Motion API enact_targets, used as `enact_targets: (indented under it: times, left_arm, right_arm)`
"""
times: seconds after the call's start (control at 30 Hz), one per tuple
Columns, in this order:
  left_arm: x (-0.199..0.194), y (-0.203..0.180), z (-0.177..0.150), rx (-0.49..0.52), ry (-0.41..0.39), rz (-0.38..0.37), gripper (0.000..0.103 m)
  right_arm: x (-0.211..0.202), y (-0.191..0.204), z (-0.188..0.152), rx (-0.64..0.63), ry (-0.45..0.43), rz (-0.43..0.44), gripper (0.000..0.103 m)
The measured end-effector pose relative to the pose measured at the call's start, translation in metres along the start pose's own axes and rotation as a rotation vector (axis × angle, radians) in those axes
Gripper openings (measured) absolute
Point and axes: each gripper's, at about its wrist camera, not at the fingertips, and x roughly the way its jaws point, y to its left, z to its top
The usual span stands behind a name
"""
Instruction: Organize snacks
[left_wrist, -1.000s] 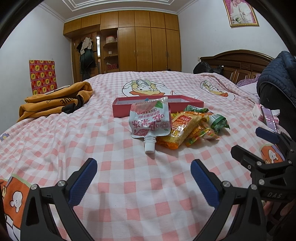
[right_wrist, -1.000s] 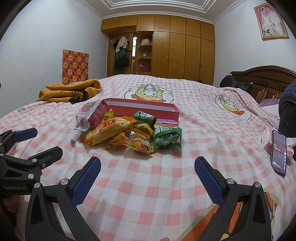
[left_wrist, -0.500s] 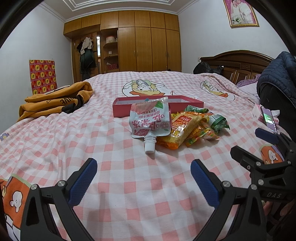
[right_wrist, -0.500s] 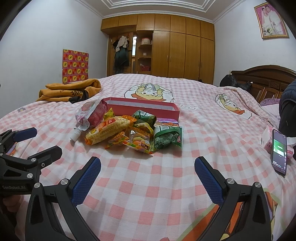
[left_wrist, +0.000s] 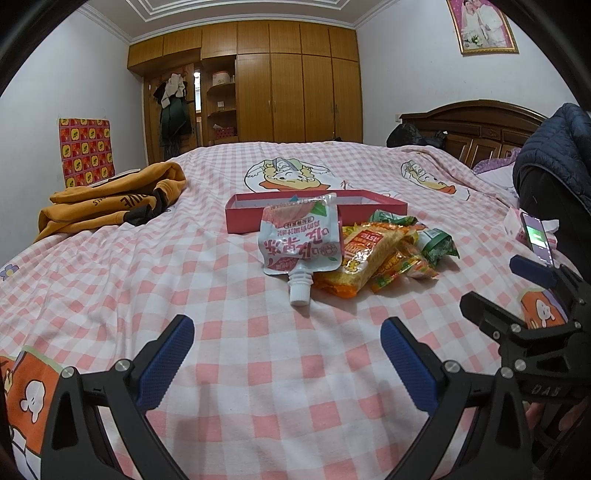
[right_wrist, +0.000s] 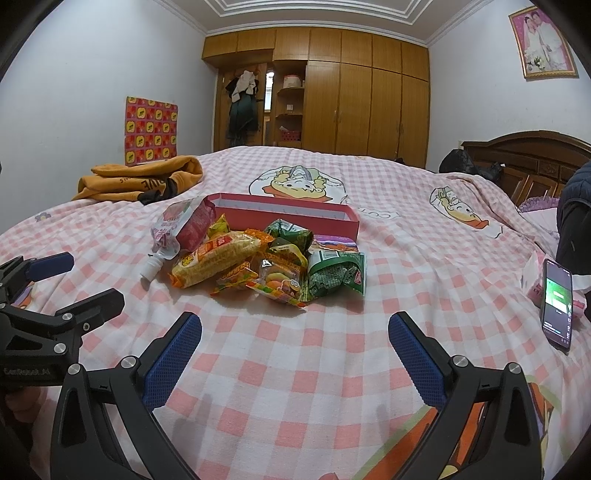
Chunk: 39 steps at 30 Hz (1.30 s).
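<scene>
Both grippers spread wide, empty — left gripper (left_wrist: 287, 345), right gripper (right_wrist: 294, 339) low over bed (right_wrist: 295, 369). Snack pile (right_wrist: 258, 266) ahead, touching front wall of red box (right_wrist: 288, 216); pouch (left_wrist: 299, 240) leans on box.

We can't see inside the red box (right_wrist: 291, 218); the spout pouch (left_wrist: 301, 236) covers its front wall, lower centre frame.

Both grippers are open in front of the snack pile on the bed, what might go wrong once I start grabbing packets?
The spouted pouch leans on the red box and overlaps the yellow noodle packet, so pulling one may drag the other. The packets are heaped, so a gripper might pinch two. The soft bedspread may bunch between the fingers.
</scene>
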Motion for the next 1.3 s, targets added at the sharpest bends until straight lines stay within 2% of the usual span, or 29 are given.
enact_targets:
  times: [0.37,0.67,0.9,1.0,1.1,1.2,1.3]
  left_arm:
    - [0.002,0.001,0.005,-0.001,0.023,-0.013,0.103]
    - [0.01,0.001,0.021,0.036,0.094,-0.009,0.103]
    - [0.027,0.011,0.031,-0.018,0.187,-0.062,0.103]
    - [0.031,0.013,0.036,-0.027,0.201,-0.089,0.103]
    - [0.035,0.011,0.041,-0.002,0.217,-0.088,0.103]
    - [0.039,0.003,0.044,0.066,0.219,-0.051,0.103]
    - [0.045,0.0,0.047,0.053,0.226,-0.074,0.103]
  right_arm:
    - [-0.001,0.006,0.005,-0.021,0.004,0.027,0.103]
    - [0.009,-0.015,0.013,0.08,0.067,0.085,0.103]
    - [0.014,-0.02,0.023,0.069,0.078,0.079,0.103]
    - [0.016,-0.022,0.027,0.056,0.08,0.083,0.103]
    - [0.022,-0.025,0.03,0.044,0.092,0.083,0.103]
    - [0.028,-0.028,0.032,0.045,0.116,0.093,0.103]
    - [0.035,-0.031,0.032,0.055,0.145,0.109,0.103]
